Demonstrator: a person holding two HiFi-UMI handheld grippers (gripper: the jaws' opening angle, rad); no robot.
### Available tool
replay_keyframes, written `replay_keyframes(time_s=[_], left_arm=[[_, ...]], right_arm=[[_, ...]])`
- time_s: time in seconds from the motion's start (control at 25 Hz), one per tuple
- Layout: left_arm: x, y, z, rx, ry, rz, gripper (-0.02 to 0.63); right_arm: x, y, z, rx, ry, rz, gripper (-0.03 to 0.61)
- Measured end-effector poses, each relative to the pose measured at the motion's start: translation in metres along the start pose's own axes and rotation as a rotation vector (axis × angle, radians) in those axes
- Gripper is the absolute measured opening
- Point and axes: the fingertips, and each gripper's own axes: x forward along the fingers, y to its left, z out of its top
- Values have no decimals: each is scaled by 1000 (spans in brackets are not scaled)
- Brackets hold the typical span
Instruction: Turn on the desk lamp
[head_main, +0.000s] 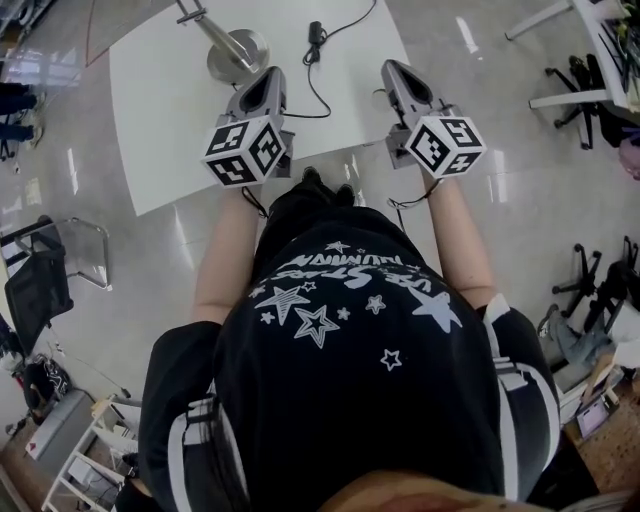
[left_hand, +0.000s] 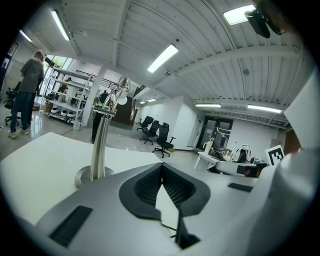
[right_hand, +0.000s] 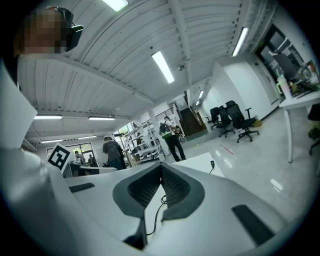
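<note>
The desk lamp stands on the white table (head_main: 160, 110), with its round metal base (head_main: 238, 52) at the far middle and its stem (left_hand: 98, 150) rising to a curved head (left_hand: 120, 92). A black cord (head_main: 320, 95) with an inline switch (head_main: 316, 32) runs across the table. My left gripper (head_main: 272, 75) is shut and empty, just near of the lamp base; its tips (left_hand: 161, 165) meet, with the stem to their left. My right gripper (head_main: 393, 70) is shut and empty at the table's right part. Past its tips (right_hand: 161, 166) the cord (right_hand: 159, 212) and the switch (right_hand: 212, 163) show.
Office chairs (head_main: 585, 95) stand on the floor to the right and a black chair (head_main: 35, 285) to the left. More chairs (left_hand: 160, 136) and a person (left_hand: 27, 92) show beyond the table. People (right_hand: 172, 135) stand by shelves farther back.
</note>
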Motion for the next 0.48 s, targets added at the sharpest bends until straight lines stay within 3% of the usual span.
replay_keyframes(time_s=[0.16, 0.48], left_arm=[[19, 13, 3, -43, 7, -22, 9], [54, 14, 0, -42, 59, -107, 9]], right_arm=[[13, 6, 6, -20, 9, -18, 5], [45, -6, 26, -42, -7, -78, 5]])
